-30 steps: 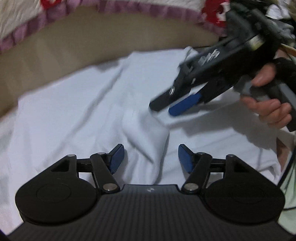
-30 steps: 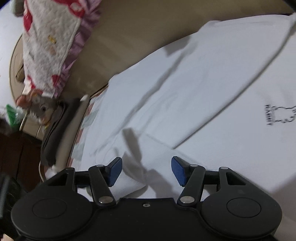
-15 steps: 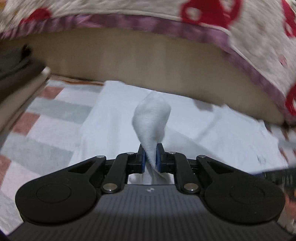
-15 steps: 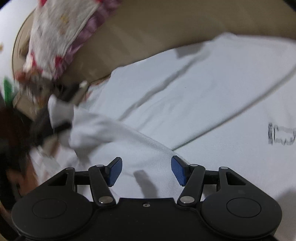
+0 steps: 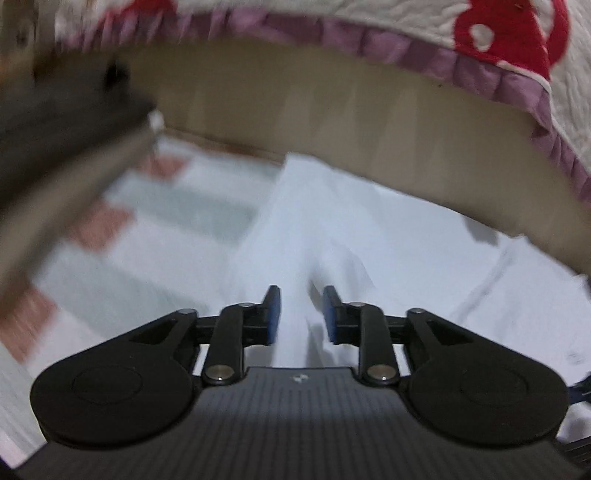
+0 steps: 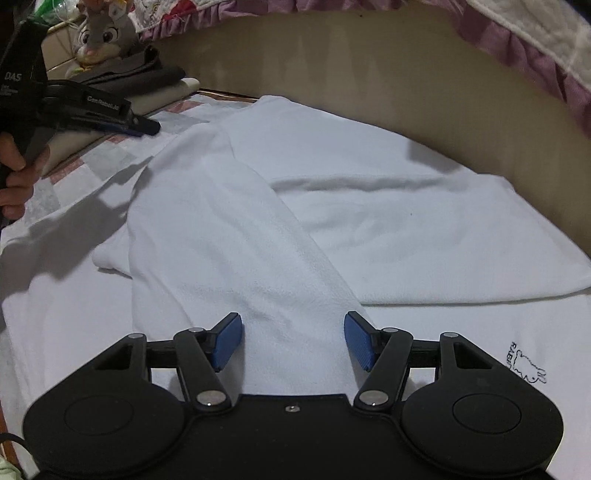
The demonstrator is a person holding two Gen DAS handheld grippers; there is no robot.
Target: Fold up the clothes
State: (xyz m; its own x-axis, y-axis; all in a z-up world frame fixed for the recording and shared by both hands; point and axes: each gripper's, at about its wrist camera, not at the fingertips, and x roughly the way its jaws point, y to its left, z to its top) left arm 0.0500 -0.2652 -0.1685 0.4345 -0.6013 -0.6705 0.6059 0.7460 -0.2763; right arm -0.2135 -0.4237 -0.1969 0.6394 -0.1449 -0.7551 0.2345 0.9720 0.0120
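I have two hand-held grippers over one white fleece garment spread on the bed. My left gripper has its two blue pads parted by a narrow gap, with a ridge of the white cloth rising in line with that gap just ahead of them; this view is blurred, so I cannot tell whether the pads touch the cloth, but they are not clamped on it. Seen from my right wrist, the left gripper hangs above the garment's far left edge, with my left hand wrapped around its handle.

My right gripper stands wide, its two blue pads well apart and nothing between them but the cloth lying flat below. One long sleeve lies diagonally across the body of the garment, running from the upper left down toward my right gripper. One small black rabbit print with lettering sits near the right edge.

Under the garment is one checked bed sheet in pink, grey and white. Beyond it stand one beige padded headboard, one quilted white cover with red patches and a purple frill, and one grey plush rabbit.
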